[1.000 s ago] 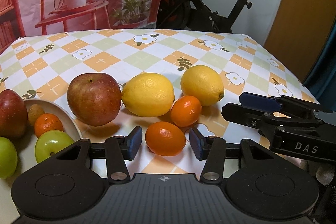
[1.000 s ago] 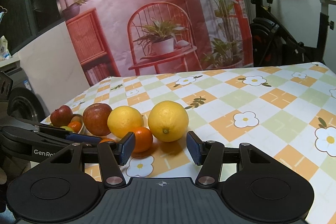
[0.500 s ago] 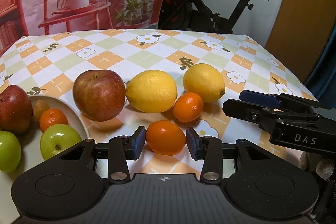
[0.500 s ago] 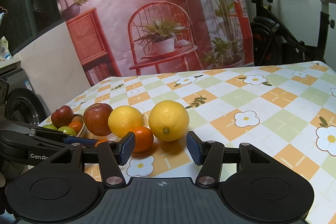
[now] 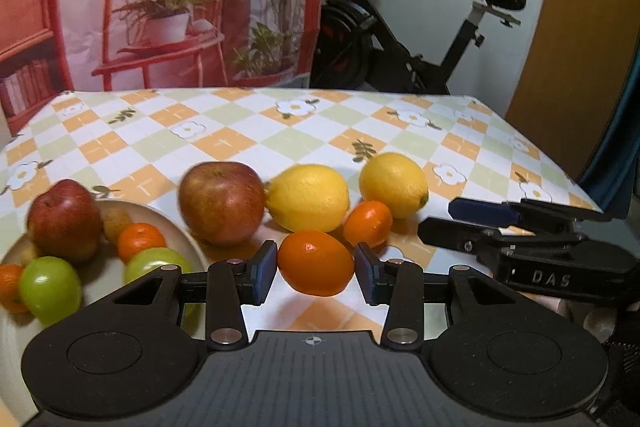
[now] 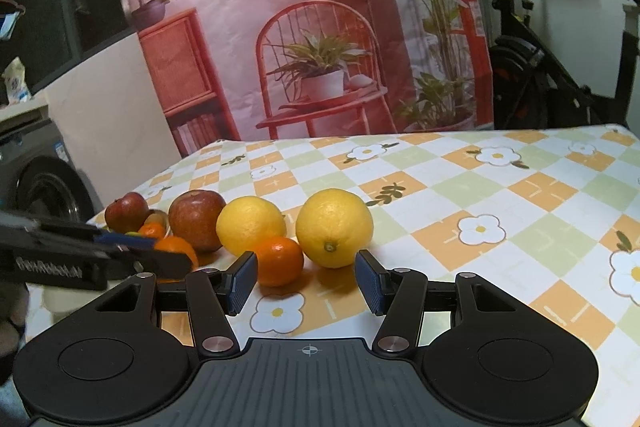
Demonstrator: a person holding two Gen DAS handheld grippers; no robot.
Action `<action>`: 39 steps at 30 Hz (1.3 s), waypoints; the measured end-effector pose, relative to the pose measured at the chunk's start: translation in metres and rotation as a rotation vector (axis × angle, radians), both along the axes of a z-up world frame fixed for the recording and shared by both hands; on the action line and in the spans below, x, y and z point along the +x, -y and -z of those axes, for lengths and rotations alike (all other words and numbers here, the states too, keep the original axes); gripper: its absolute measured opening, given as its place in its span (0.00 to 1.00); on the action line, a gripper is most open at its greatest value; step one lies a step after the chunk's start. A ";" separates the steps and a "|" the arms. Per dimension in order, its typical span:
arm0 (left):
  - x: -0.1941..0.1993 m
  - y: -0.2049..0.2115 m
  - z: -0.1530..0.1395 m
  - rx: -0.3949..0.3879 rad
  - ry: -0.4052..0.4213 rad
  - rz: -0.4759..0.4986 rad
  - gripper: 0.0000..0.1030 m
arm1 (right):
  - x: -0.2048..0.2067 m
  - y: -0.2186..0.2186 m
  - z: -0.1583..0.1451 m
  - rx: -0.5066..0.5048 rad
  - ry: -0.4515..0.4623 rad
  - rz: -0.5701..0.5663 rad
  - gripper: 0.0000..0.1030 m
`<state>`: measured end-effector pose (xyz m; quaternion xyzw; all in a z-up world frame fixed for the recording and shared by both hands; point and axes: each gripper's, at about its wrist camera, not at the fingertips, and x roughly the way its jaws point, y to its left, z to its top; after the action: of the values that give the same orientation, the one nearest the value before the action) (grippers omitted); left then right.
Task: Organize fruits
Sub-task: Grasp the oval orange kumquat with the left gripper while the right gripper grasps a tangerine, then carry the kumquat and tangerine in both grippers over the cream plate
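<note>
plate cut off, green apple half hidden

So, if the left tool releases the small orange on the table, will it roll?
Probably a little: the small orange is rounded, and the tablecloth looks smooth and flat. Its slightly oval shape may stop it soon. The peel looks glossy, perhaps slippery.

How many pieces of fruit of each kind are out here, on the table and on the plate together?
Red apples: 2
Lemons: 2
Mandarins: 4
Green apples: 2
Small brown fruits: 2
Total: 12, though the plate runs out of view.
</note>
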<state>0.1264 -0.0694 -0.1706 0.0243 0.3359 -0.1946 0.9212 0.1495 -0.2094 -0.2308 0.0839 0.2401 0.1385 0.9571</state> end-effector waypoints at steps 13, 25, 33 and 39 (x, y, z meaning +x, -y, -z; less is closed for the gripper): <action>-0.009 -0.038 -0.014 -0.013 0.047 -0.109 0.43 | 0.007 -0.030 0.002 -0.016 -0.070 -0.064 0.48; -0.013 -0.042 -0.010 -0.034 0.047 -0.104 0.43 | 0.030 -0.038 0.008 0.009 -0.126 -0.020 0.46; -0.012 -0.044 -0.007 -0.041 0.039 -0.108 0.43 | 0.038 -0.039 0.008 0.026 -0.133 0.010 0.44; -0.012 -0.043 -0.005 -0.039 0.033 -0.105 0.43 | 0.041 -0.045 0.008 -0.003 -0.128 0.031 0.41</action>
<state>0.1146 -0.0261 -0.1653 -0.0082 0.3177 -0.1521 0.9359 0.1902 -0.1646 -0.2387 0.0947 0.2995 0.1175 0.9421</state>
